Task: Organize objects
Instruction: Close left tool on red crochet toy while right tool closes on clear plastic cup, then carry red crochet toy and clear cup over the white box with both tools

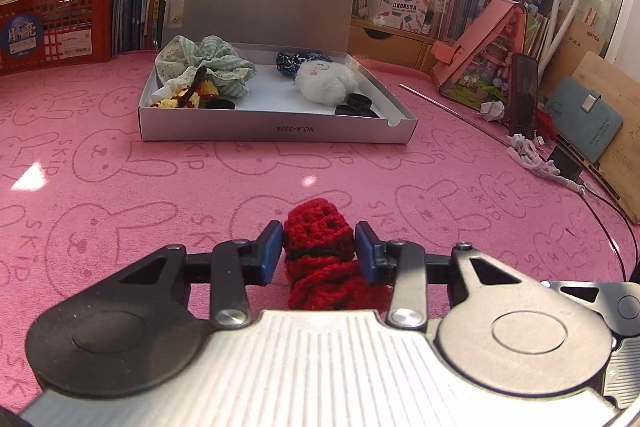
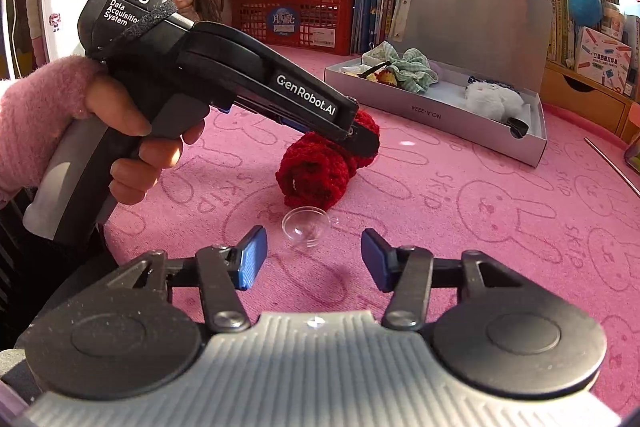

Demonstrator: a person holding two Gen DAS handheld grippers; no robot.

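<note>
Your left hand-held gripper (image 1: 316, 251) is clamped on the red knit roll (image 1: 320, 247) on the table (image 1: 120, 187), with the box (image 1: 276, 131) straight ahead beyond it, while your right hand-held gripper (image 2: 314, 259), empty and half-wide, faces the clear cup (image 2: 306, 227).

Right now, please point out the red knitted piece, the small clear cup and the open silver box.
red knitted piece (image 1: 320, 231): left wrist view, its upper knitted face.
small clear cup (image 2: 305, 225): right wrist view, its bowl.
open silver box (image 1: 276, 131): left wrist view, its front wall.
</note>
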